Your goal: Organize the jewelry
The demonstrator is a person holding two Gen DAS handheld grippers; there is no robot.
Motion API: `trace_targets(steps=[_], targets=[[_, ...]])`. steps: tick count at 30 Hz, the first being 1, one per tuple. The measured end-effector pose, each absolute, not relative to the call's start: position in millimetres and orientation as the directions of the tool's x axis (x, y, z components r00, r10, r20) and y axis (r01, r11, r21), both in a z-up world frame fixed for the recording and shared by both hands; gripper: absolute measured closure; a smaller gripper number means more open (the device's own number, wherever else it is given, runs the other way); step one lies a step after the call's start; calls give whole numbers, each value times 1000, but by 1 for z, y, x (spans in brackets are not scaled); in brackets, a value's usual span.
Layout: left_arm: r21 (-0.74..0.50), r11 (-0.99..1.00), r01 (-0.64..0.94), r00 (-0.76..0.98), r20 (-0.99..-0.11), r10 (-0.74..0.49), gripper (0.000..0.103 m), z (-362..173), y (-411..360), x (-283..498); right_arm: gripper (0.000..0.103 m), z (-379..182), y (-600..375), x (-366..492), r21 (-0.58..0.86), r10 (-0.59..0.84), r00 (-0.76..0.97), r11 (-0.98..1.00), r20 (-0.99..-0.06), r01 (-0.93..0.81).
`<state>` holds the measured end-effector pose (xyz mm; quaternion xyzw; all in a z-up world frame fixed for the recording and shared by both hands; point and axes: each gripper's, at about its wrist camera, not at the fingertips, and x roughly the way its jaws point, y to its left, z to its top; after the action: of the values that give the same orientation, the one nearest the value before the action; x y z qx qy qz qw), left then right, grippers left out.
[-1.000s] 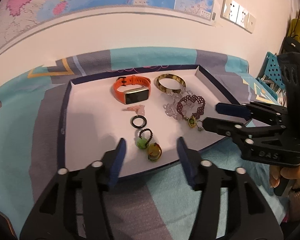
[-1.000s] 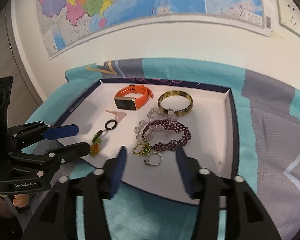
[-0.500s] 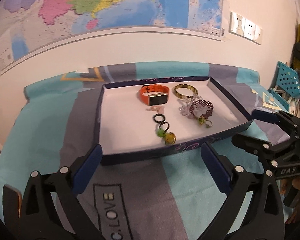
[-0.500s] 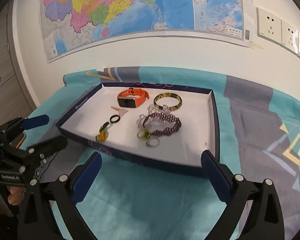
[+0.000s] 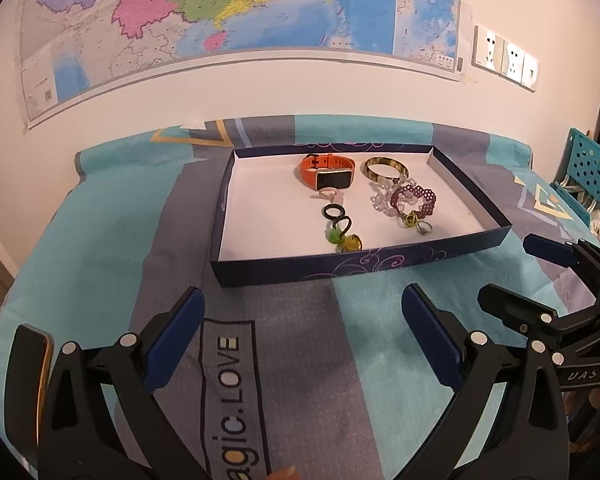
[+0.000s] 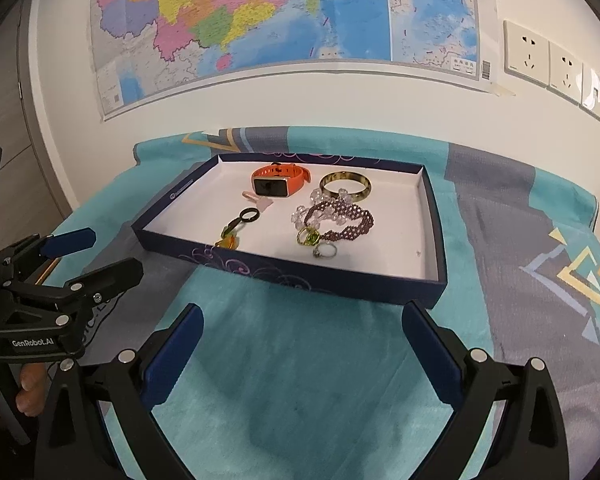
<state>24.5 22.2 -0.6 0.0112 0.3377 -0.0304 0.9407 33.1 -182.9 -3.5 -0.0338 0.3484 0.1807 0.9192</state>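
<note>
A dark blue tray (image 5: 340, 268) (image 6: 300, 276) with a white floor holds the jewelry: an orange watch (image 5: 327, 171) (image 6: 279, 181), a tortoiseshell bangle (image 5: 385, 168) (image 6: 345, 185), a purple beaded bracelet (image 5: 414, 200) (image 6: 342, 220) over clear beads, a black ring (image 5: 333, 211) (image 6: 249, 214), green and yellow bead rings (image 5: 345, 239) (image 6: 229, 238), and small rings (image 6: 318, 242). My left gripper (image 5: 302, 330) (image 6: 92, 254) is open and empty, well in front of the tray. My right gripper (image 6: 302, 340) (image 5: 512, 272) is open and empty, also in front of the tray.
The tray lies on a teal and grey cloth (image 5: 100, 240) over a table against a wall with a map (image 5: 220, 12). A phone-like object (image 5: 28, 372) lies at the near left. A teal chair (image 5: 588, 168) stands at the right.
Both grippers have pulled back from over the tray and opened wide. The jewelry has not moved.
</note>
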Motion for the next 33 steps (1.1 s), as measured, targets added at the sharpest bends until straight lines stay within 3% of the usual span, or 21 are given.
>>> trace_targets(steps=[33], targets=[[-2,999,51,757,-652,-40,6,-7,20,9,7,-10,-181,22,80,312,686,934,-657,-347]])
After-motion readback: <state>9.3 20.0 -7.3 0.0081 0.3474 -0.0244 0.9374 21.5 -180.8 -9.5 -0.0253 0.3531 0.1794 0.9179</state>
